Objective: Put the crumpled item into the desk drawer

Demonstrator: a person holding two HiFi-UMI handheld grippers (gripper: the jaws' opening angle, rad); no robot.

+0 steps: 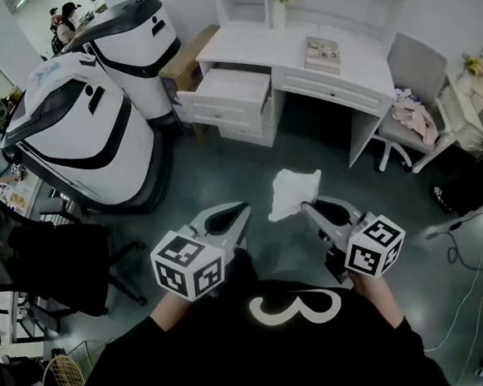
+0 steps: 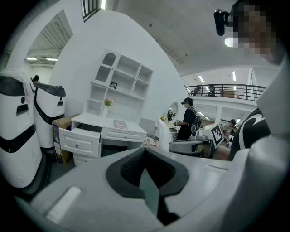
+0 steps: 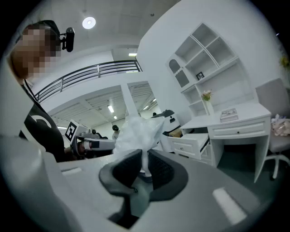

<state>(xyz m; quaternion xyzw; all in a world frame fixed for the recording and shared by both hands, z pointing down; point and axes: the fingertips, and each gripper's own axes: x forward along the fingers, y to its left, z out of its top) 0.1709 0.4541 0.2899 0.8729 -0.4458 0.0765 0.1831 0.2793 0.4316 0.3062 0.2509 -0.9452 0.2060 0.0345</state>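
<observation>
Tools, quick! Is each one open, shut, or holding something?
Left tool: shut, holding nothing.
Right tool: shut on the crumpled white item.

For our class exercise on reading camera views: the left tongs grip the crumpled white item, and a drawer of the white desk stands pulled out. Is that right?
Not quite. It is the right tongs that grip the crumpled white item, as the right gripper view shows; the left tongs hold nothing. The desk drawer does stand pulled out.
</observation>
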